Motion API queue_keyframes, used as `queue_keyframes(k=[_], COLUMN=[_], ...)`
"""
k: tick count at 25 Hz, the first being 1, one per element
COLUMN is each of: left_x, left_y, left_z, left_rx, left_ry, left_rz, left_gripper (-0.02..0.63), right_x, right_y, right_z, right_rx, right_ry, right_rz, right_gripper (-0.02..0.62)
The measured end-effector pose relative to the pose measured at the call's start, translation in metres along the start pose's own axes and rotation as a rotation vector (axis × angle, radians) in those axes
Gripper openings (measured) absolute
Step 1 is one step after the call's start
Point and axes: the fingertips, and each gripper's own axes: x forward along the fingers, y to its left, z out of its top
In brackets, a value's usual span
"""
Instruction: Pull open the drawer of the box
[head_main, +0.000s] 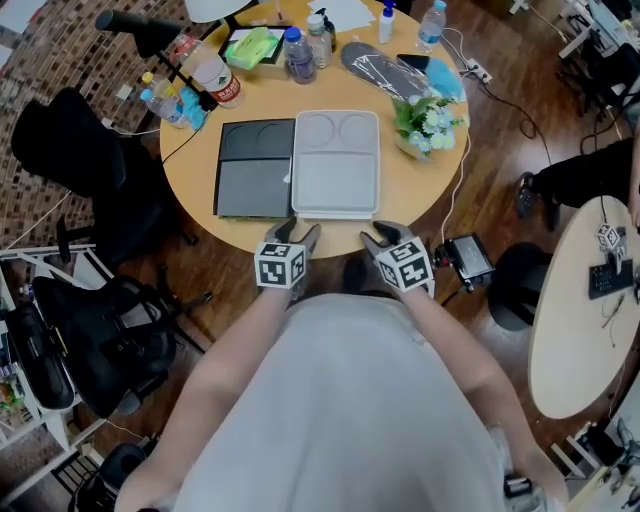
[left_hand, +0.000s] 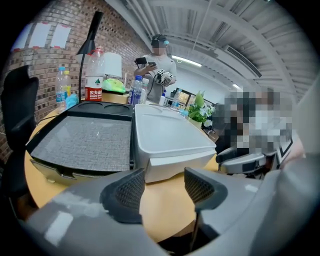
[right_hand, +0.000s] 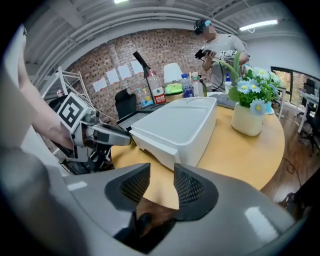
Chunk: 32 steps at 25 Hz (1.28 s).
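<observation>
The white box (head_main: 335, 165) lies flat near the front edge of the round wooden table (head_main: 420, 185), with a black box (head_main: 255, 168) right beside it on the left. Its near face with the drawer front (left_hand: 175, 165) looks at me. My left gripper (head_main: 296, 238) hovers at the table edge just short of the white box's near left corner. In the left gripper view, this gripper (left_hand: 162, 187) is open, only tabletop between the pads. My right gripper (head_main: 378, 238) is at the near right corner. In the right gripper view, it (right_hand: 161, 186) is open and empty, the white box (right_hand: 177, 125) ahead.
A pot of flowers (head_main: 428, 125) stands right of the white box. Bottles (head_main: 298, 55) and clutter fill the table's far side. A black chair (head_main: 80, 160) is to the left, another round table (head_main: 585, 310) to the right. A person (left_hand: 159, 65) stands beyond the table.
</observation>
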Motion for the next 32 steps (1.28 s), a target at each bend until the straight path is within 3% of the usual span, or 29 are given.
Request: queue_keyframes(k=[10,16,27,32], left_x=[0.015,0.018,0.022,0.021], left_y=[-0.01,-0.011,-0.015,-0.018], left_z=[-0.003,-0.002,-0.002,-0.004], left_rx=[-0.047,-0.074,-0.081,-0.034], left_ry=[0.02,0.028,0.027,0.043], left_rz=[0.006,0.008,0.005,-0.015], left_gripper=[0.352,0.37,0.408,0.417], right_x=[0.003,0.005,0.013,0.013], right_y=[0.0,-0.008,-0.007,-0.006], right_z=[0.007,0.005,0.01,0.008], right_rx=[-0.03,-0.055,-0.046,-0.053], right_ry=[0.02,0.053,0.066,0.07], right_rz=[-0.034,-0.089,-0.101,-0.087], right_gripper=[0.14,0.14,0.144,0.168])
